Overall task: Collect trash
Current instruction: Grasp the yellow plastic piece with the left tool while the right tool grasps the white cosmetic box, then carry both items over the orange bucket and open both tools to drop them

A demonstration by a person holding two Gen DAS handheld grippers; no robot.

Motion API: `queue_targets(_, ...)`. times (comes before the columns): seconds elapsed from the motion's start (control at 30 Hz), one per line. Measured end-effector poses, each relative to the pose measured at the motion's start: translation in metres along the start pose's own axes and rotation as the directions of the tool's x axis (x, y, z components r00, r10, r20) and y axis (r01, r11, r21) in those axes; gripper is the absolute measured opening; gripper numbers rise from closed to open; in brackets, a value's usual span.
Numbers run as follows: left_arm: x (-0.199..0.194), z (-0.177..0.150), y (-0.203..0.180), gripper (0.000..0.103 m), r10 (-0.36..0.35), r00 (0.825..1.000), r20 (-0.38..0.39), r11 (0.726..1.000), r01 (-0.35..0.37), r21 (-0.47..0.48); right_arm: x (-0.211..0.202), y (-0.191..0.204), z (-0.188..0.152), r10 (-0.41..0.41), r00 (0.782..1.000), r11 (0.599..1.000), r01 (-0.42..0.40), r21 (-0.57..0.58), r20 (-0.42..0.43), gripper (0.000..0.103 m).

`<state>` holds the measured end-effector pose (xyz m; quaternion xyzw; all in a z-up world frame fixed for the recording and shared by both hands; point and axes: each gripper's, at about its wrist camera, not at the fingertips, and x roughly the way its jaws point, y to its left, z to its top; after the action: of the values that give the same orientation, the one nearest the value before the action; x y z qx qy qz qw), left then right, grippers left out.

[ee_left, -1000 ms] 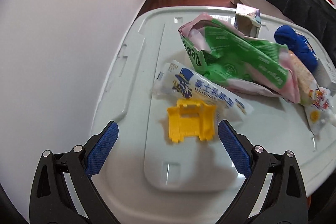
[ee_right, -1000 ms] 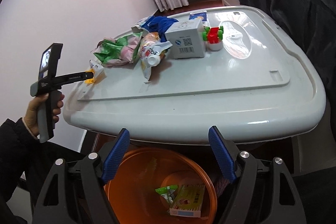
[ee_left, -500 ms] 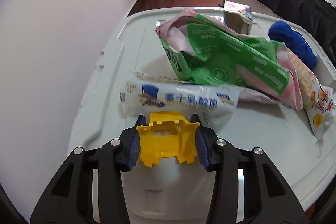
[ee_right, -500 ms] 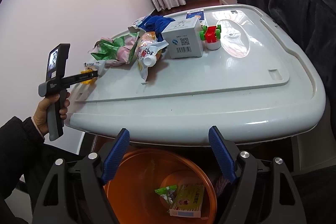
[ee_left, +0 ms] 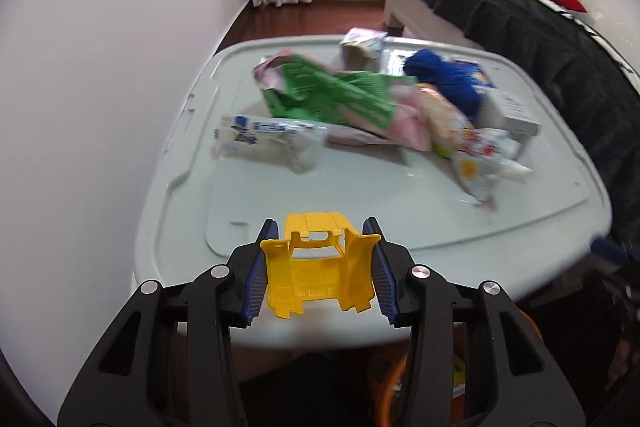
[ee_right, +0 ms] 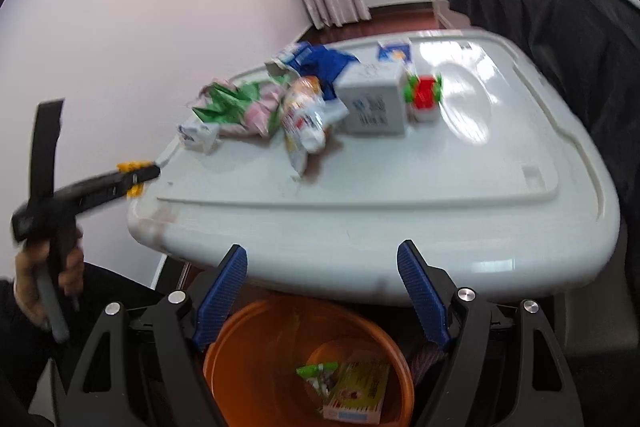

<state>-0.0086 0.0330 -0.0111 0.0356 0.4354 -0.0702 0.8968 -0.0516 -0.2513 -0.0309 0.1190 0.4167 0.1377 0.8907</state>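
Left gripper (ee_left: 319,267): jaws clamped on yellow plastic piece (ee_left: 320,267), lower centre of frame, above worktop (ee_left: 280,203) edge.
Right gripper (ee_right: 322,291): jaws wide, empty.
Orange bin (ee_right: 280,327): two items in.
Wrapper pile (ee_left: 344,99): upper centre, uncollected.

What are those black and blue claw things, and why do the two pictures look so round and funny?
They are hand-held grabbers, one in each of a person's hands. Each carries a wide-angle camera looking out along its jaws, which bends the picture.

One picture comes from the left gripper. Its jaws are shut on a yellow plastic piece, lifted off the white lid.

The other comes from the right gripper, jaws open and empty, above an orange bin that already has some trash in it.

Lying on the lid: a green and pink bag, a white and blue wrapper, a blue cloth, a grey box and a red and green toy.
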Motion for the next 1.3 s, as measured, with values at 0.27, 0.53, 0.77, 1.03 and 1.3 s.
queue_targets(0.27, -0.001, -0.01, -0.042, 0.044, 0.004, 0.995, 0.1, 1.0, -0.006, 0.027, 0.021, -0.01, 0.088, -0.025, 1.0, 0.999, 0.024, 0.028, 0.015, 0.077)
queue_targets(0.53, -0.005, -0.008, -0.039, 0.044, -0.026, 0.993, 0.115, 1.0, 0.027, -0.011, 0.086, -0.016, 0.147, -0.219, 0.974, 0.972, 0.222, 0.074, -0.056, 0.083)
queue_targets(0.77, -0.008, -0.008, -0.04, 0.044, -0.049, 0.991, 0.127, 0.999, 0.05, -0.007, 0.13, -0.013, 0.149, -0.307, 0.943, 0.943, 0.319, 0.089, -0.125, 0.084)
queue_targets(1.03, -0.006, -0.01, -0.042, 0.044, -0.052, 0.992, 0.117, 0.999, 0.053, -0.001, 0.147, -0.022, 0.137, -0.392, 0.912, 0.914, 0.401, 0.058, -0.12, 0.061)
queue_targets(1.3, -0.006, -0.012, -0.05, 0.044, -0.064, 0.992, 0.107, 0.998, 0.063, 0.01, 0.064, -0.029, 0.145, -0.214, 0.976, 0.968, 0.208, 0.138, 0.037, 0.061)
